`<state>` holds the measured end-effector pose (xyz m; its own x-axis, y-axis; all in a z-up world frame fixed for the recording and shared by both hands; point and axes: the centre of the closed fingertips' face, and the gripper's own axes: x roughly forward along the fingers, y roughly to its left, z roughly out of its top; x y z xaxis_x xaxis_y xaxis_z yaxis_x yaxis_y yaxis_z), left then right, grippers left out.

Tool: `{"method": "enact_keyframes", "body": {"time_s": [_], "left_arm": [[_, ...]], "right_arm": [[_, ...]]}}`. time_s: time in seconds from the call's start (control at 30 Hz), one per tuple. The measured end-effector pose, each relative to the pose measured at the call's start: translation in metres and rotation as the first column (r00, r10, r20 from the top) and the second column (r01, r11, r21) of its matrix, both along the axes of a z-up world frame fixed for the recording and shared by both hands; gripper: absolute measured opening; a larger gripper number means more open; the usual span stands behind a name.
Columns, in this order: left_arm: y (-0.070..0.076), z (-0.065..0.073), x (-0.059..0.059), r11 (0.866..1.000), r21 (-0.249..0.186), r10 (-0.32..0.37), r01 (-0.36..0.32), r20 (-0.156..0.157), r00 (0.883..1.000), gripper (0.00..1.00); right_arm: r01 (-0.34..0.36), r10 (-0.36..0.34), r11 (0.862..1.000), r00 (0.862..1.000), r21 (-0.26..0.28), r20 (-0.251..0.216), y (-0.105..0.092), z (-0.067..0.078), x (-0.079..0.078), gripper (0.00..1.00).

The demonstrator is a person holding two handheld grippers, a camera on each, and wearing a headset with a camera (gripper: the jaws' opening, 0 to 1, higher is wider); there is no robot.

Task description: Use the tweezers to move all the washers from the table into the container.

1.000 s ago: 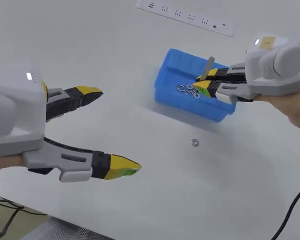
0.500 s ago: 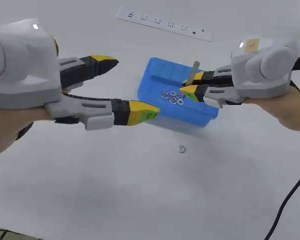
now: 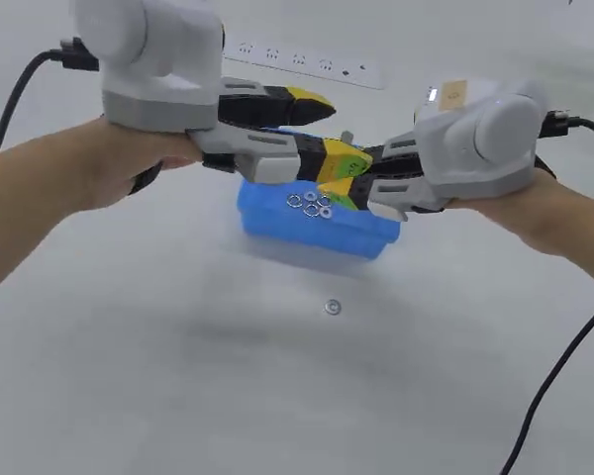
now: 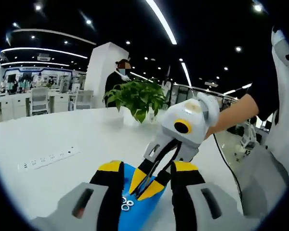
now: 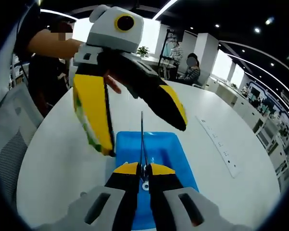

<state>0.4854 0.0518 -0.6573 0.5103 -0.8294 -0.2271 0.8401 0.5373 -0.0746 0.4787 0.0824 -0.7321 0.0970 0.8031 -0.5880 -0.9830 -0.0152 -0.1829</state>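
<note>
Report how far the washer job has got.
Done: several washers lie in the blue container. In hand: the right tool is shut on the tweezers above the container, with the left tool open beside it. Left: one loose washer lies on the table in front of the container.

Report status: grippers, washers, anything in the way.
Left gripper open, above container. Right gripper shut on tweezers. Washers in container, lone washer on table. Left gripper crowds the tweezers.
</note>
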Motion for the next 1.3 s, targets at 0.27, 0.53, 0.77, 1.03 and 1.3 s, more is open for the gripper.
{"method": "enact_keyframes", "body": {"time_s": [0.27,0.53,0.77,1.03,1.3], "left_arm": [[-0.006,-0.013,-0.020,0.984,0.101,-0.144,0.144,-0.011,0.990,0.12],[-0.002,-0.011,-0.017,0.979,0.137,-0.158,0.150,0.046,0.986,0.08],[-0.001,-0.009,-0.014,0.975,0.163,-0.166,0.150,0.085,0.982,0.05],[-0.003,-0.003,-0.012,0.979,0.168,-0.134,0.117,0.093,0.987,0.05],[0.000,0.010,-0.012,0.983,0.160,-0.106,0.085,0.124,0.987,0.05]], "right_arm": [[-0.021,0.021,1.000,1.000,-0.006,-0.001,-0.002,-0.001,-0.003,0.07],[-0.041,0.041,0.999,0.999,-0.006,-0.003,0.000,-0.001,-0.008,0.07],[-0.051,0.052,0.999,0.999,-0.014,0.010,0.002,0.003,-0.008,0.09],[-0.029,0.029,1.000,0.999,0.001,0.030,-0.003,0.010,-0.008,0.14],[-0.003,0.003,1.000,0.999,0.005,0.042,-0.013,0.015,-0.012,0.26]]}}
